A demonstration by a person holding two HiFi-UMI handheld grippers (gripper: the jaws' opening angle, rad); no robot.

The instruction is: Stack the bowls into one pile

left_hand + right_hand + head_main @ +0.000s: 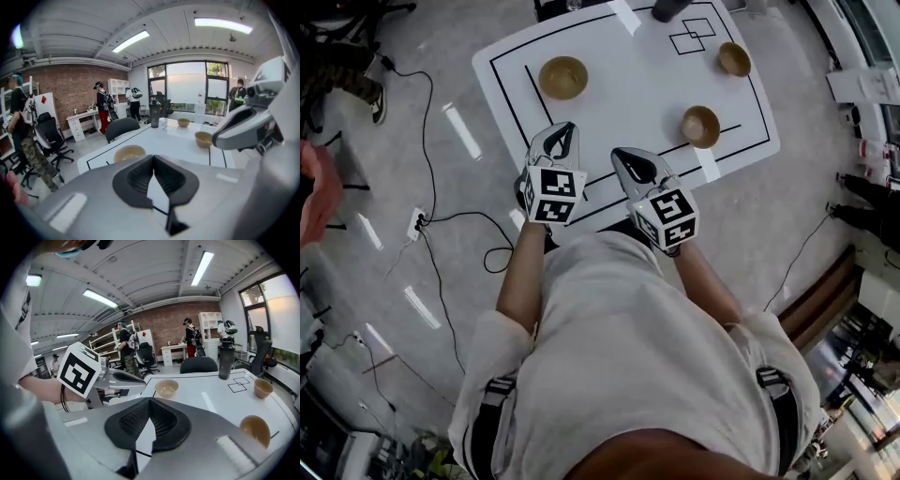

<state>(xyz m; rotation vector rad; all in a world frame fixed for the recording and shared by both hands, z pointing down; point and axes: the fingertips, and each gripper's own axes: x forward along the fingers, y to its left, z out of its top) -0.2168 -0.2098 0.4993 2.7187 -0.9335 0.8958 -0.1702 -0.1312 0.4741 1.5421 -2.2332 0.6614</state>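
1. the white table (628,94), marked with black lines, carried all three bowls, and they stood well apart from one another. none was stacked yet.
2. the left gripper (568,127) and the right gripper (621,154) hovered side by side over the near edge of the table. both were clenched with nothing between their pads, and neither touched a bowl.
3. the largest-looking bowl (562,77) stood at the left, just past the left gripper. the mid-table bowl (700,126) stood ahead and to the right of the right gripper. the far bowl (734,59) stood near the right corner.
4. a dark tumbler (226,361) stood at the far edge, clear of the bowls.
5. the bowls were tan, upright and empty. they looked rigid, light and smooth-walled, probably wood or plastic, so they could slip or skid if nudged from the side.
6. the rim seemed the best place to hold one, with one jaw inside the wall and one outside. each bowl would need lowering level so it nests.
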